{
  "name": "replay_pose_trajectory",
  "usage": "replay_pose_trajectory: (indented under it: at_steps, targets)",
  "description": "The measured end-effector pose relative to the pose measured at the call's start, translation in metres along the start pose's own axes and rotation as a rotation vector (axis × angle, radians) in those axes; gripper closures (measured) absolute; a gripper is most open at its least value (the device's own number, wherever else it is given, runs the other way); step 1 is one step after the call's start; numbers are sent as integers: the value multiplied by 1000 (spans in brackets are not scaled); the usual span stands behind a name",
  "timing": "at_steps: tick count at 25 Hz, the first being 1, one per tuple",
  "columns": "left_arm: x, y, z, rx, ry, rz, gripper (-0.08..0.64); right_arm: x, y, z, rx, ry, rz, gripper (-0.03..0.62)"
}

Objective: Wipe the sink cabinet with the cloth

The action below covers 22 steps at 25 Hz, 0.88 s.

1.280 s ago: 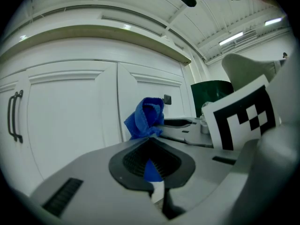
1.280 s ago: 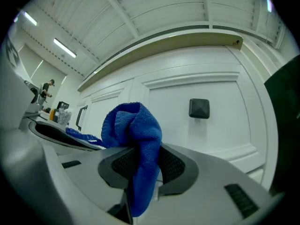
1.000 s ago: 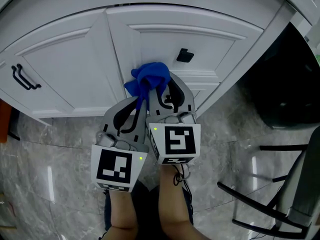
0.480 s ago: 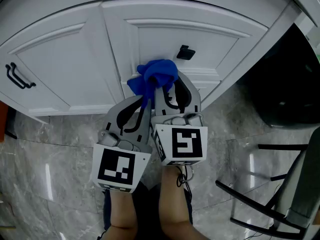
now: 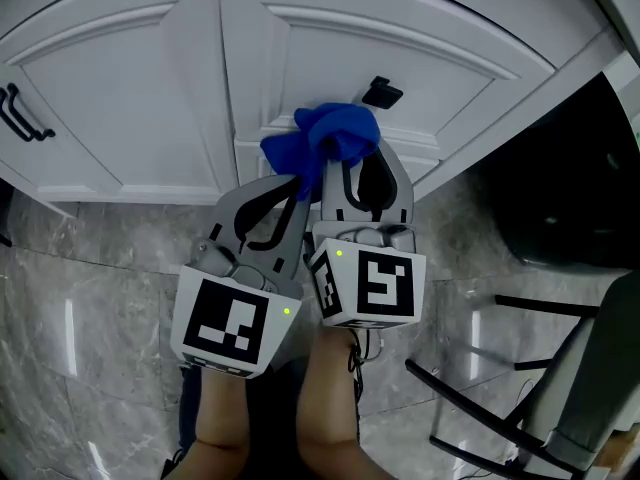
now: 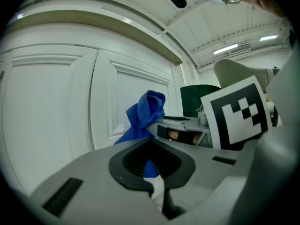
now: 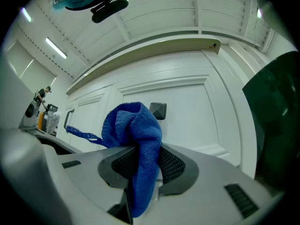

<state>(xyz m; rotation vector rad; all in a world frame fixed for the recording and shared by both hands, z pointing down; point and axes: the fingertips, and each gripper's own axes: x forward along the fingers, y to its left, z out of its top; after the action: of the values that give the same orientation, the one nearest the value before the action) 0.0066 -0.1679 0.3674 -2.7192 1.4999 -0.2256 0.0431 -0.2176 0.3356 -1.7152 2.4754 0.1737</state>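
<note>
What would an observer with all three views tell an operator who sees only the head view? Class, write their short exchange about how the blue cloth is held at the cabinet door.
Operator: Is the right gripper actually gripping the cloth?
Observer: Yes. The right gripper view shows it shut on the cloth, with a tail trailing back between the jaws.
Operator: And the left gripper?
Observer: The left gripper view shows it shut on a thin blue corner of the cloth, while the bunched part sits ahead of the jaws.
</note>
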Motion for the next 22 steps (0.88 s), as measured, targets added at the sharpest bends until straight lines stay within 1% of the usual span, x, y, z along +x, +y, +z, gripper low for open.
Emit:
replay_pose_trajectory:
  at_steps: [5, 8, 12, 22]
  targets:
    - [1, -3, 1, 1, -12, -6, 557, -3, -9, -2, 17, 1, -17, 477]
    - [2, -4, 1, 1, -7, -5, 557, -5, -15, -1, 24, -1, -30, 477]
    - [4, -9, 1, 14, -3, -23, 557, -7, -23, -1, 28, -7, -50, 477]
    - [5, -13, 2, 12, -3, -38, 557, -14, -44, -3, 37, -6, -110, 477]
